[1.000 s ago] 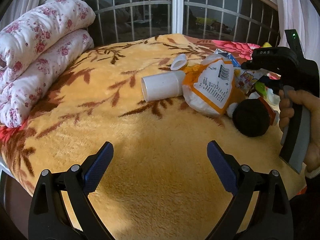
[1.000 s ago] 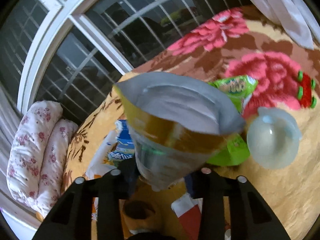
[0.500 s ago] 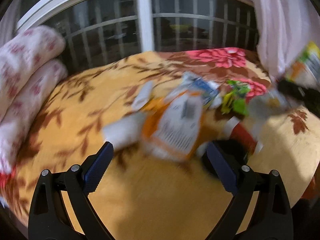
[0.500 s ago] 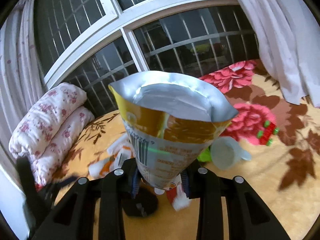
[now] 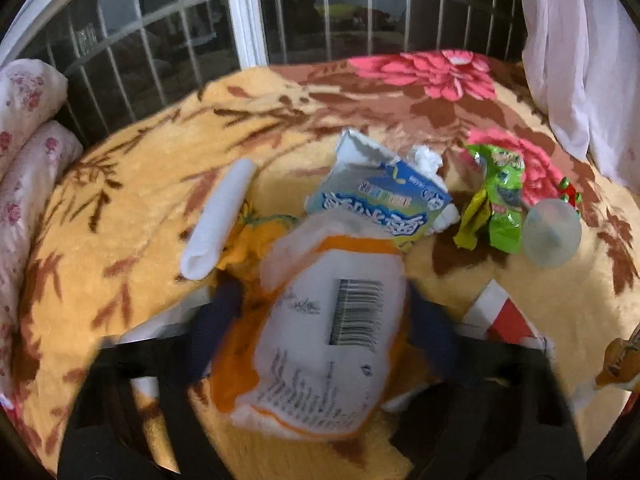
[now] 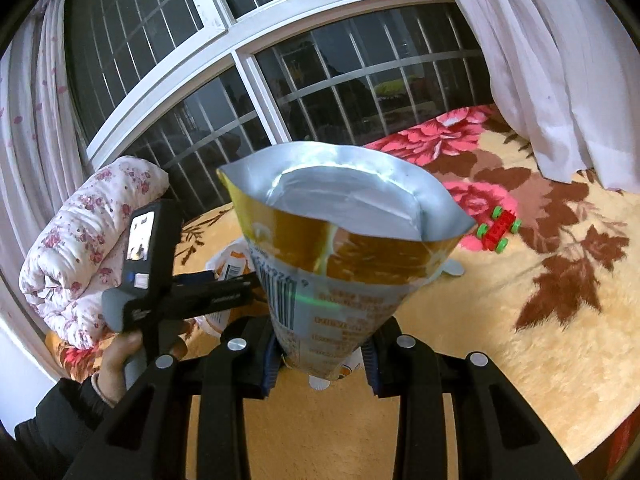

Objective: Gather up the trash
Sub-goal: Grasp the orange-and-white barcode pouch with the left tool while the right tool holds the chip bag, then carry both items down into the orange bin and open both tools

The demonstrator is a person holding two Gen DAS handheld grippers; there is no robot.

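Note:
An orange-and-white snack bag (image 5: 324, 344) with a barcode lies on the yellow floral blanket (image 5: 132, 208). My left gripper (image 5: 324, 312) straddles it, blurred. Its jaws are closing, with the bag between the two fingers, and I see no squeeze on the bag. The right wrist view shows that left gripper (image 6: 236, 292) reaching down to the same bag (image 6: 230, 260). My right gripper (image 6: 320, 360) is shut on the bottom of a yellow foil bag (image 6: 344, 248), held upright with its silver mouth open.
Beyond the bag lie a white paper roll (image 5: 218, 220), a blue-and-white packet (image 5: 384, 200), a green wrapper (image 5: 498, 200), a clear cup (image 5: 552, 236) and a red-and-white box (image 5: 508, 316). A red toy car (image 6: 498, 232), folded quilt (image 6: 92, 248), barred window and curtain (image 6: 560, 60) ring the bed.
My left gripper swung right and forward over the orange-and-white bag, and its jaws narrowed around it. My right gripper rose and rolled upright, still holding the foil bag.

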